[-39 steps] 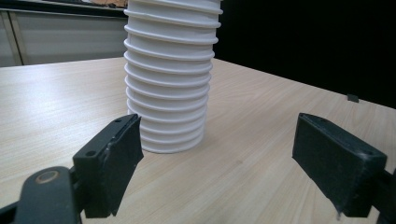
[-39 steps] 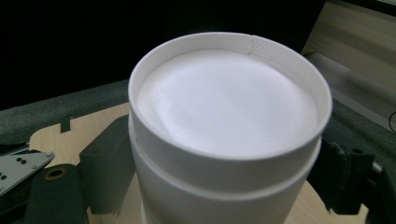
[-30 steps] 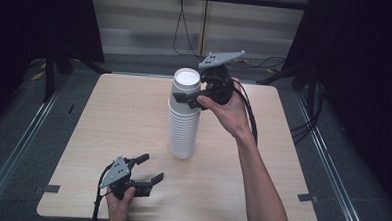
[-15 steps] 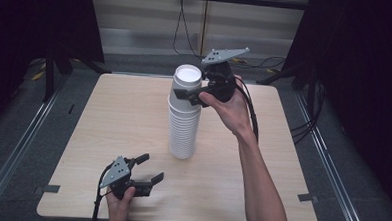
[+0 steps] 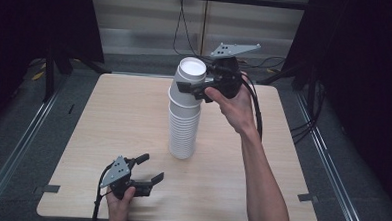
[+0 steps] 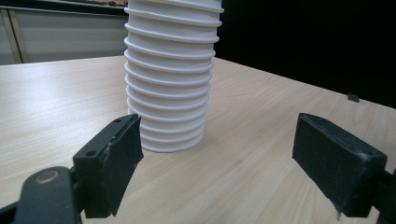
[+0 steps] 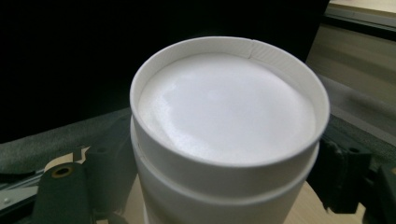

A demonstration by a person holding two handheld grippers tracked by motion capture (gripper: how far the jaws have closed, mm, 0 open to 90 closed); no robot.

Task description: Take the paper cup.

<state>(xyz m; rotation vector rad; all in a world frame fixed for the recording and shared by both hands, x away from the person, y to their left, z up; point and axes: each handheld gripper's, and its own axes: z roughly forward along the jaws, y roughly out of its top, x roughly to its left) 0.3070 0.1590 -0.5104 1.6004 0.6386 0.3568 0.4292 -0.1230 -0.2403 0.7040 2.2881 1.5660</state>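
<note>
- Jaws on your left gripper point(image 5: 146, 171) are standing wide apart and gripping nothing; you are resting it low at the near left of the pale wooden table point(image 5: 108, 116), well apart from the work, which I judge leaves the near side open for the other arm.
- Seen from the left gripper view, that gripper is facing the foot of the tall stack of white ribbed paper cups point(image 6: 169, 79), so you are probably keeping it ready to steady the base if the column starts tipping.
- Standing upside down near the table's middle, the stack point(image 5: 184, 125) is resting on its widest rim, which is likely why it is staying upright without support.
- At the top, the uppermost white paper cup point(image 5: 190, 79) is sitting a little higher than its neighbours, its flat bottom facing up; in the right gripper view the cup point(image 7: 229, 140) is lying between the two black jaws.
- You are reaching your right gripper point(image 5: 197, 90) in from the right side, level with that top cup, and the jaws are pressing its wall on both sides, so it is clenched on the cup.
- Holding just under the upturned base rather than lower down is, in my judgement, letting you lift one cup free without dragging the next one along.
</note>
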